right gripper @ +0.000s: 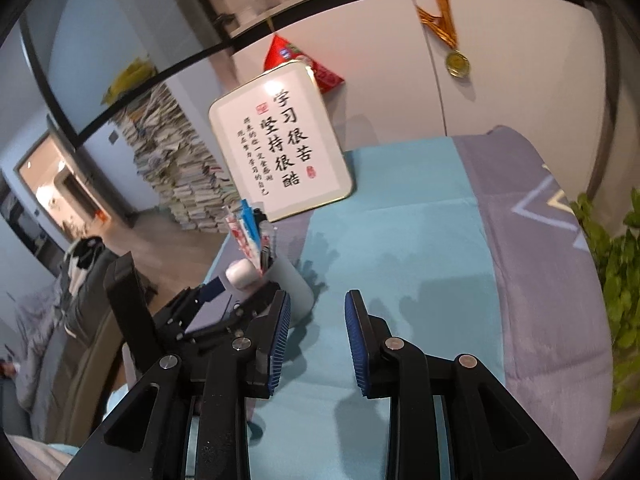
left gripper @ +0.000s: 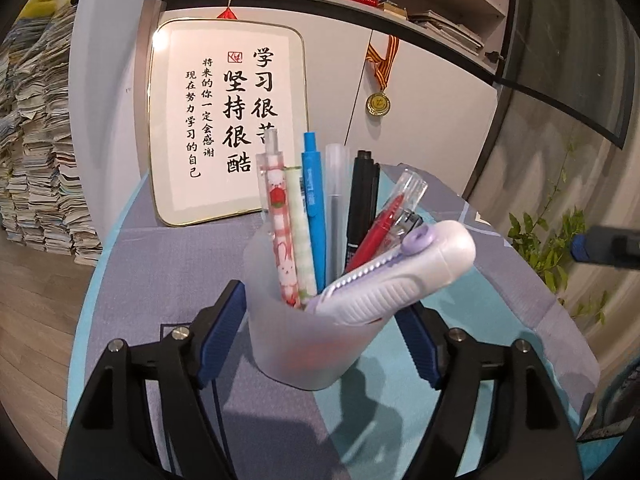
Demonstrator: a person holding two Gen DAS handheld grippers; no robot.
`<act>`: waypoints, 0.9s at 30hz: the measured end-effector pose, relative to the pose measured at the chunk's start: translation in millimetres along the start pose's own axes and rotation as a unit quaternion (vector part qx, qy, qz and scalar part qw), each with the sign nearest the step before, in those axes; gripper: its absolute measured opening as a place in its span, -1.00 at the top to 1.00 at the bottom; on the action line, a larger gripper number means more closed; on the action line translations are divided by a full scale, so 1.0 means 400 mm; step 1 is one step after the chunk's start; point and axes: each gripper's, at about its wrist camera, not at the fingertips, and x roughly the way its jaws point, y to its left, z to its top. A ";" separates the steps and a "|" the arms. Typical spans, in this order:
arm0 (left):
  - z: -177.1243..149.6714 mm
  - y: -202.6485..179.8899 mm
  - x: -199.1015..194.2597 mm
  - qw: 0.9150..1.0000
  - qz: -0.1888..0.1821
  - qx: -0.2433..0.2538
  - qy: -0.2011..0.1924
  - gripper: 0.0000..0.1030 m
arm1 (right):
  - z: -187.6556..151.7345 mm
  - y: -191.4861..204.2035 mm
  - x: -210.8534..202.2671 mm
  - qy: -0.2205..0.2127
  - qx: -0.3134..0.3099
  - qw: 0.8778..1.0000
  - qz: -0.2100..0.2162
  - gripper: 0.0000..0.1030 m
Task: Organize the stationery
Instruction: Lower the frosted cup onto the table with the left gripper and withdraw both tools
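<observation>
Shelves of books run above a white cabinet front; a framed sign point(left gripper: 228, 120) leans against it, a medal point(left gripper: 378, 103) hangs to its right, and paper stacks point(left gripper: 36, 140) rise from the wood floor at left.

Left wrist view: the left gripper point(left gripper: 320, 320) has its jaws set on both sides of the cup point(left gripper: 308, 344), pads at or near the wall; whether they clamp it cannot be told. The cup stands on a counter point(left gripper: 160, 272) under a teal-and-lilac cloth and holds several pens point(left gripper: 312, 208). A knife point(left gripper: 396, 276) lies tilted across the rim, projecting right.

Risk: the knife is top-heavy and may tip out if the cup is jolted. A squeeze may deform the soft wall.

Right wrist view: the right gripper point(right gripper: 318, 340) hovers over bare cloth, jaws apart and empty. The cup point(right gripper: 292, 280) sits ahead-left. A plant point(right gripper: 616, 256) borders the counter's right edge.
</observation>
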 end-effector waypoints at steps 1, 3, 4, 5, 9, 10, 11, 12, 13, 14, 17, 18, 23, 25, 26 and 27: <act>0.002 -0.007 0.002 1.000 0.005 0.009 -0.002 -0.42 | -0.004 -0.008 -0.004 -0.001 0.005 1.000 0.001 0.44; 0.001 -0.019 0.001 1.000 0.015 0.024 -0.007 -0.39 | -0.010 -0.022 -0.010 -0.001 0.014 1.000 0.003 0.44; 0.000 -0.023 0.000 0.999 0.018 0.029 -0.009 -0.37 | -0.013 -0.029 -0.012 -0.001 0.018 1.000 0.005 0.44; -0.001 -0.025 -0.002 0.999 0.020 0.031 -0.009 -0.37 | -0.016 -0.036 -0.013 -0.001 0.023 1.000 0.006 0.44; 0.003 -0.024 0.000 0.999 0.025 0.026 -0.006 -0.37 | -0.033 -0.059 -0.021 0.001 0.033 0.999 0.005 0.44; 0.004 -0.025 0.001 0.999 0.027 0.023 -0.004 -0.36 | -0.037 -0.065 -0.022 0.002 0.035 0.999 0.003 0.44; 0.007 -0.028 0.003 0.999 0.028 0.019 -0.002 -0.36 | -0.041 -0.073 -0.022 0.003 0.038 0.999 -0.001 0.44; 0.010 -0.033 0.007 0.999 0.028 0.015 0.001 -0.36 | -0.044 -0.080 -0.021 0.005 0.040 0.999 -0.006 0.43; 0.012 -0.040 0.011 0.999 0.029 0.014 0.002 -0.36 | -0.047 -0.088 -0.018 0.008 0.041 0.999 -0.014 0.43; 0.014 -0.055 0.017 0.999 0.031 0.015 0.003 -0.36 | -0.051 -0.096 -0.013 0.012 0.042 0.999 -0.027 0.43; 0.023 -0.099 0.032 0.999 0.030 0.021 0.004 -0.36 | -0.066 -0.119 0.003 0.019 0.034 0.996 -0.082 0.43; 0.025 -0.113 0.035 0.999 0.026 0.023 0.004 -0.36 | -0.071 -0.125 0.008 0.019 0.027 0.994 -0.104 0.43; 0.048 -0.209 0.060 0.999 0.010 0.050 -0.008 -0.35 | -0.090 -0.133 0.035 -0.001 -0.046 0.974 -0.222 0.43; 0.055 -0.237 0.071 0.998 0.006 0.058 -0.009 -0.35 | -0.089 -0.143 0.039 -0.006 -0.053 0.974 -0.222 0.43; 0.058 -0.254 0.078 0.998 0.003 0.063 -0.009 -0.35 | -0.089 -0.152 0.039 -0.007 -0.049 0.976 -0.213 0.43; 0.060 -0.263 0.083 0.998 0.000 0.065 -0.009 -0.35 | -0.088 -0.163 0.038 -0.007 -0.044 0.978 -0.202 0.43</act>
